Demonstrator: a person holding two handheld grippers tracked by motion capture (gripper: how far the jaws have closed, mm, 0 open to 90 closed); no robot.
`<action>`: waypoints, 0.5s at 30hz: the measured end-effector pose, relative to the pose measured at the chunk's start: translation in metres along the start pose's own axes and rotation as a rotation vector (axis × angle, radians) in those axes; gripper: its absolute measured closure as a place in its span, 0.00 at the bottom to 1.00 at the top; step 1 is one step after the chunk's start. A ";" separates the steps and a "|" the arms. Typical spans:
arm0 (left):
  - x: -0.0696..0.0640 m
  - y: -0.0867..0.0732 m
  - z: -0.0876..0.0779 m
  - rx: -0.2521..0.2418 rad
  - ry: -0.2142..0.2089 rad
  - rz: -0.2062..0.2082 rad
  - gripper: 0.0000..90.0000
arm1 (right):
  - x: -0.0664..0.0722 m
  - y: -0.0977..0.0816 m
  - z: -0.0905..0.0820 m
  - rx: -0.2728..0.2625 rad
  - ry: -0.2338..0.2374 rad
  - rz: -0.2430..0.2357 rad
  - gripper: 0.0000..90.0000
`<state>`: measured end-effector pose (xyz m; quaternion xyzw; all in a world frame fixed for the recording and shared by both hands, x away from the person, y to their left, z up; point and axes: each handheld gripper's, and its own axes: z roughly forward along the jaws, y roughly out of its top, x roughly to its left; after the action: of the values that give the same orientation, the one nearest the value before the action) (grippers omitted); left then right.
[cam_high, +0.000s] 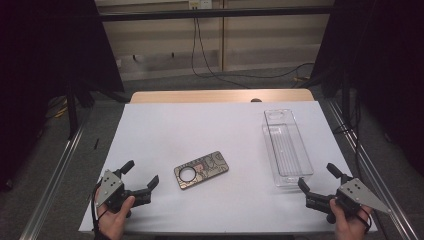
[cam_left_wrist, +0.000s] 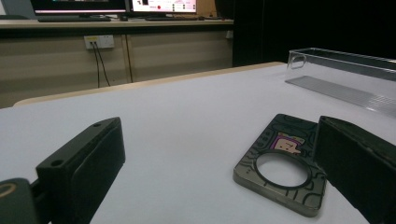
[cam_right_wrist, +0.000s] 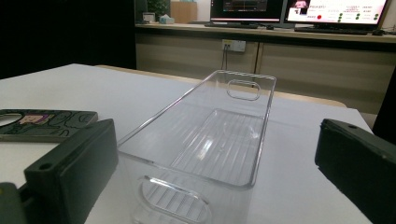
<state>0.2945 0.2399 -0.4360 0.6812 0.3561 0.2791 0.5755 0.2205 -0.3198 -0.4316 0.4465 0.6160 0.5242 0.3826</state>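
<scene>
Two grippers, left (cam_high: 141, 177) and right (cam_high: 316, 181), are resting with jaws apart; flat patterned phone case (cam_high: 201, 170) is lying mid-table, clear plastic bin (cam_high: 287, 146) beside. Risk: thin case likely slipping from pads.

No legible text on the phone case (cam_high: 201, 170) or monitors (cam_right_wrist: 299, 10)

High view overhead; claw views low, sharing table (cam_high: 215, 135).

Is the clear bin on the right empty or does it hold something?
Empty: the clear bin shows only its bare ribbed floor, and the phone case lies outside it on the table.
</scene>
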 end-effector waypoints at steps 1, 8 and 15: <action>0.001 0.000 0.000 0.007 0.003 0.006 0.03 | 0.000 0.000 0.000 -0.001 0.000 0.001 0.00; -0.001 0.001 -0.004 -0.002 0.001 0.001 0.03 | 0.001 0.000 0.002 0.001 0.009 -0.001 0.00; -0.002 0.002 -0.003 0.007 -0.022 0.018 0.04 | 0.001 0.001 0.003 0.002 0.008 -0.002 0.00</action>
<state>0.2912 0.2404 -0.4332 0.6893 0.3448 0.2755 0.5745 0.2234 -0.3174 -0.4314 0.4443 0.6185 0.5248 0.3803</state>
